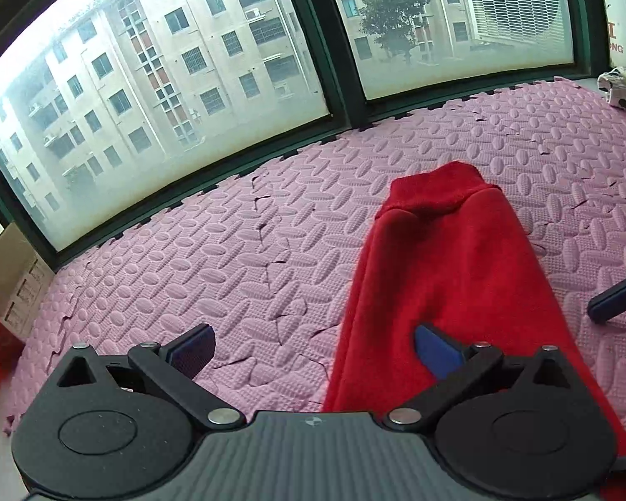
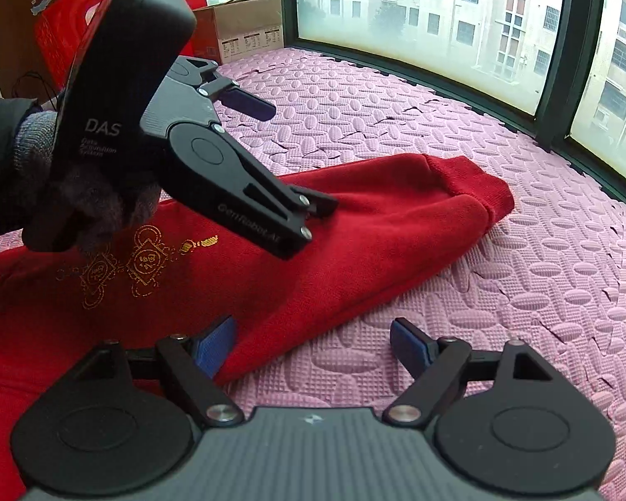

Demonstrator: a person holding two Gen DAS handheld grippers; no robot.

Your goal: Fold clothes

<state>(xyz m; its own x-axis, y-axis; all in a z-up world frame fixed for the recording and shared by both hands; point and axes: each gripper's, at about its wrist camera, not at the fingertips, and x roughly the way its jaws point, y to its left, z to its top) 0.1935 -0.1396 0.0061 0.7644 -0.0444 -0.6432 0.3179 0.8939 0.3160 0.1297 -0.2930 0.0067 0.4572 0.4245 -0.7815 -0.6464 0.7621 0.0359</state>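
A pink foam mat (image 2: pixel 521 250) runs along the window. On it lies the red sweatshirt (image 2: pixel 354 242), sleeve cuff toward the window edge. Left gripper (image 1: pixel 313 346) and right gripper (image 2: pixel 313 346) both gape wide, holding nothing.

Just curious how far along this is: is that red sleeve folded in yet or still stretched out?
Stretched out: the red sleeve lies straight across the pink mat, cuff away from the body.

Pink embossed foam puzzle mat (image 1: pixel 271 250) spreads below dark green-framed windows (image 1: pixel 338 96) facing pale apartment blocks (image 1: pixel 154 62) (glass hazy); a brown cardboard box (image 2: pixel 246 29) and patterned white cloth bundle (image 1: pixel 622 89) sit at opposite edges.
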